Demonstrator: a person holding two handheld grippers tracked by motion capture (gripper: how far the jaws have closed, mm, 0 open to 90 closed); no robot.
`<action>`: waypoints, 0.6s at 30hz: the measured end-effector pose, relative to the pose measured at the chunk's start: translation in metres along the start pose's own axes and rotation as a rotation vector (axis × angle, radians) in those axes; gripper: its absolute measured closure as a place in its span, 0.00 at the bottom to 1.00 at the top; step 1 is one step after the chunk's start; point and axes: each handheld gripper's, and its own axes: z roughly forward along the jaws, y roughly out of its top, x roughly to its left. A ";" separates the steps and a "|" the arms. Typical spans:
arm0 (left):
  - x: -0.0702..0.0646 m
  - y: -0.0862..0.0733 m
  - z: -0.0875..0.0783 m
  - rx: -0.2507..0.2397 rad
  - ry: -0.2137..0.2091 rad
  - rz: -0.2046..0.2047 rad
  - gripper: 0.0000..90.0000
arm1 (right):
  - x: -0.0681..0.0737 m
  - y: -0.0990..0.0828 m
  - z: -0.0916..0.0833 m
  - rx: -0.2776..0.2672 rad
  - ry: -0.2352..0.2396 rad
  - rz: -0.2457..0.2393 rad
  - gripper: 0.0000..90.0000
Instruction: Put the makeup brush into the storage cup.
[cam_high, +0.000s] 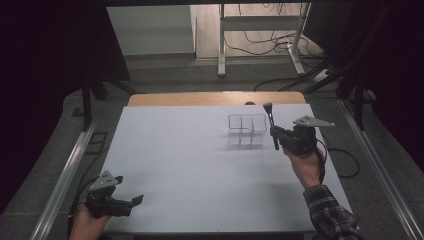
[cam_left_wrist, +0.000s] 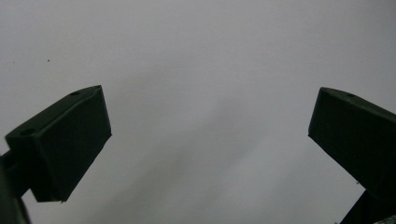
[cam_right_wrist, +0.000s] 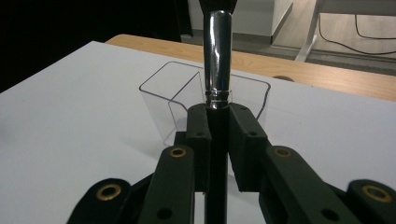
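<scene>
A makeup brush (cam_high: 271, 125) with a black handle, silver ferrule (cam_right_wrist: 217, 56) and dark bristles stands upright in my right gripper (cam_high: 275, 132), which is shut on its handle (cam_right_wrist: 217, 140). A clear plastic organizer (cam_high: 246, 130) with divided compartments sits on the white table just left of the brush; in the right gripper view the clear organizer (cam_right_wrist: 177, 100) lies right behind the brush. My left gripper (cam_high: 131, 204) rests low at the table's near left corner, jaws wide open over bare white surface, with its black pads (cam_left_wrist: 70, 135) holding nothing.
The white tabletop (cam_high: 190, 170) covers a wooden table whose far edge (cam_high: 200, 98) shows beyond it. Metal rails (cam_high: 65, 175) run along both sides. A desk frame (cam_high: 260, 35) and cables lie on the floor farther back.
</scene>
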 end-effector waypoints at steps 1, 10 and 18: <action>0.000 0.000 0.000 -0.002 -0.002 -0.002 0.00 | 0.000 0.001 0.001 -0.003 0.000 0.001 0.87; 0.000 0.000 0.000 0.003 0.001 0.008 0.00 | -0.003 0.007 0.008 -0.022 -0.004 0.009 0.87; 0.000 0.000 0.001 0.002 0.000 0.009 0.00 | -0.004 0.011 0.017 -0.041 -0.010 0.021 0.87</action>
